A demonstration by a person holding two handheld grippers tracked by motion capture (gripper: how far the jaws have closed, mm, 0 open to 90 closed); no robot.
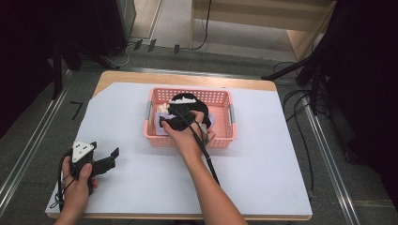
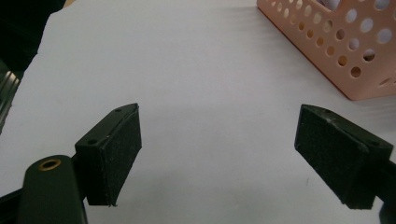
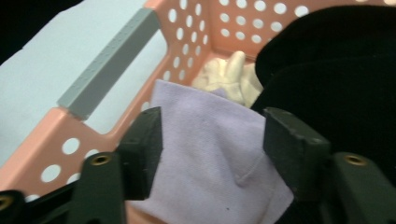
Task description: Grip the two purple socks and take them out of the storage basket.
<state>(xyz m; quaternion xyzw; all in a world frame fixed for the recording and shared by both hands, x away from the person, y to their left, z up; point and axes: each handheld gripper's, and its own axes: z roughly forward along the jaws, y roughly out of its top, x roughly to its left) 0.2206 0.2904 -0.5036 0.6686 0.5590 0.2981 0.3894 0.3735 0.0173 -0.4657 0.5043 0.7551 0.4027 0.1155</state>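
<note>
Reaching into the pink basket (image 1: 224,138), the right gripper (image 1: 177,117) sits over the laundry at the middle of the table (image 1: 263,159), and this is where the action is. From its own camera the two black jaws stand apart with nothing between the pads, framing a lilac cloth (image 3: 210,154) that lies flat on the basket floor directly ahead, at twelve o'clock from the tool. A black garment (image 3: 336,74) is heaped at about two o'clock, crowding the right-hand jaw, and a cream bundle (image 3: 229,74) sits beyond the lilac piece, deeper toward the far wall. The basket's grey handle (image 3: 109,60) runs along the rim at ten o'clock.

So the lilac cloth looks like the nearest candidate: it lies straight ahead between the jaws, its visible edge running roughly away from the tool, toward the cream bundle. My read is that a short push forward and down would do it, though the black garment could be caught alongside.

Over at seven o'clock on the table, the left gripper (image 1: 94,159) is well apart from the basket, jaws spread wide and empty above bare white surface. The right hand is plainly the nearer one.
</note>
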